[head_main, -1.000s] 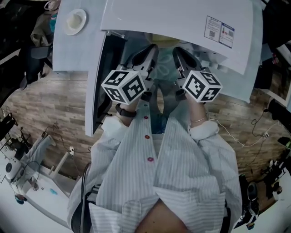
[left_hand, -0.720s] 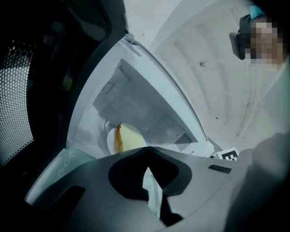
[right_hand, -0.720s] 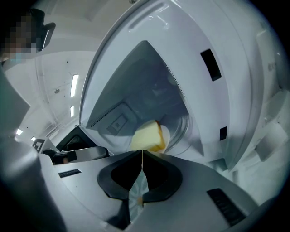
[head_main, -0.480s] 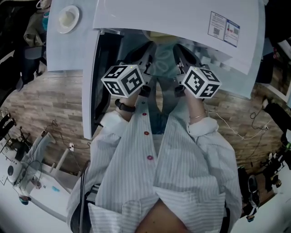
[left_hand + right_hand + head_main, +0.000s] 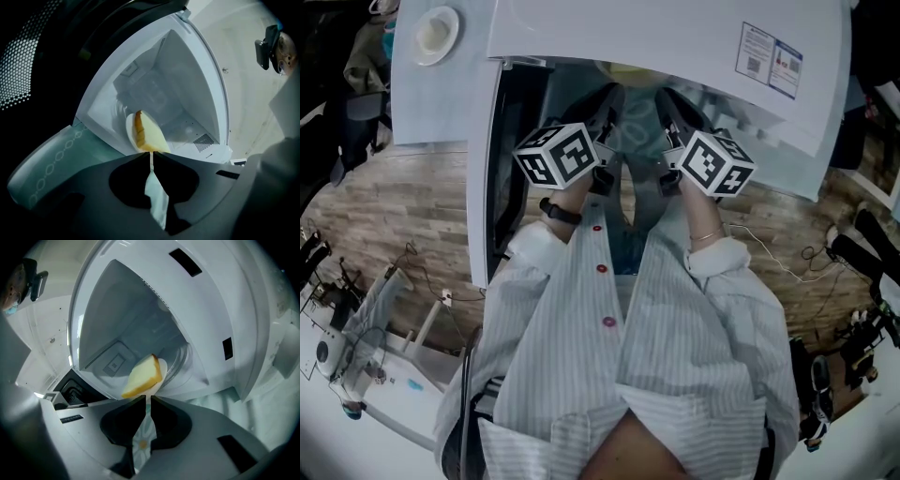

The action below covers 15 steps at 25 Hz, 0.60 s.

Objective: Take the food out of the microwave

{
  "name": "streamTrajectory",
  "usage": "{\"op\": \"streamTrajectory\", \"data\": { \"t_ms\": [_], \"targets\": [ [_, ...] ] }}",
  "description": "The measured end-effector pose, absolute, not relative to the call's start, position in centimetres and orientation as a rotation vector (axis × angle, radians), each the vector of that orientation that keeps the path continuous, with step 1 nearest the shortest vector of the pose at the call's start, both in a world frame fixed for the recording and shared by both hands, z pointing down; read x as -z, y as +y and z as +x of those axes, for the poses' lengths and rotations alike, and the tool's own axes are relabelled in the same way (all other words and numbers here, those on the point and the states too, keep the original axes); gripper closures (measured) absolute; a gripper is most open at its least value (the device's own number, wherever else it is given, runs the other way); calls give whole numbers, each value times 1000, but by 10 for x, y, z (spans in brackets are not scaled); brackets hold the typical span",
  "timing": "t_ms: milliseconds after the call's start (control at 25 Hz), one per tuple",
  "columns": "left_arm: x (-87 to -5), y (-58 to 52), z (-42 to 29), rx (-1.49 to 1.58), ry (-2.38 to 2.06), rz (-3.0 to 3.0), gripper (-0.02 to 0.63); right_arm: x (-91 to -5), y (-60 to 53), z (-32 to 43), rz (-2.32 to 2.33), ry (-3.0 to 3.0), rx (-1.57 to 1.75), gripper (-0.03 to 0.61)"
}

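floor: brown wood planks (image 5: pixel 403 211)
table: white top (image 5: pixel 441 103), upper left, above the floor
on table: small round white dish (image 5: pixel 434 33)
cables: thin white cable (image 5: pixel 778 269) loose on floor, right side
lower left: white equipment (image 5: pixel 337 352), details unclear
light: dim, even

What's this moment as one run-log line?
left gripper: jaws shut on round white plate | right gripper: jaws shut on plate | plate: carries yellow bread slice | white microwave: door open
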<state>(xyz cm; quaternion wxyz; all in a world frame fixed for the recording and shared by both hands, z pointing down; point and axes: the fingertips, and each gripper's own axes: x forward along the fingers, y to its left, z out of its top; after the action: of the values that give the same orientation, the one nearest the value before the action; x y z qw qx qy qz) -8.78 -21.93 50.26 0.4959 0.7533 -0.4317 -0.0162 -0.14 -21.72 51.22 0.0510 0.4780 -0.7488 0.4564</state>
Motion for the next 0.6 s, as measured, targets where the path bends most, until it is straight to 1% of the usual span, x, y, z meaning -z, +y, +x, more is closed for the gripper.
{"op": "streamTrajectory", "data": {
  "t_ms": [80, 160, 200, 240, 320, 600],
  "targets": [
    [-506, -219, -88, 50, -1034, 1804, 592, -513, -218, -3, 1448, -2280, -1418, 541],
    [-506, -220, -87, 66, -1010, 1791, 539, -514, -219, -4, 1443, -2281, -1446, 540],
    [-506, -220, -87, 74, -999, 1785, 523, -514, -220, -5, 1441, -2282, -1460, 536],
    [-506, -220, -86, 82, -990, 1778, 507, -514, -220, -5, 1438, -2284, -1475, 517],
    [-507, -222, -85, 96, -976, 1761, 492, -514, -222, -8, 1427, -2289, -1512, 468],
    [-518, -225, -82, 117, -958, 1692, 443, -527, -226, -11, 1425, -2251, -1648, 451]
  ]
}}
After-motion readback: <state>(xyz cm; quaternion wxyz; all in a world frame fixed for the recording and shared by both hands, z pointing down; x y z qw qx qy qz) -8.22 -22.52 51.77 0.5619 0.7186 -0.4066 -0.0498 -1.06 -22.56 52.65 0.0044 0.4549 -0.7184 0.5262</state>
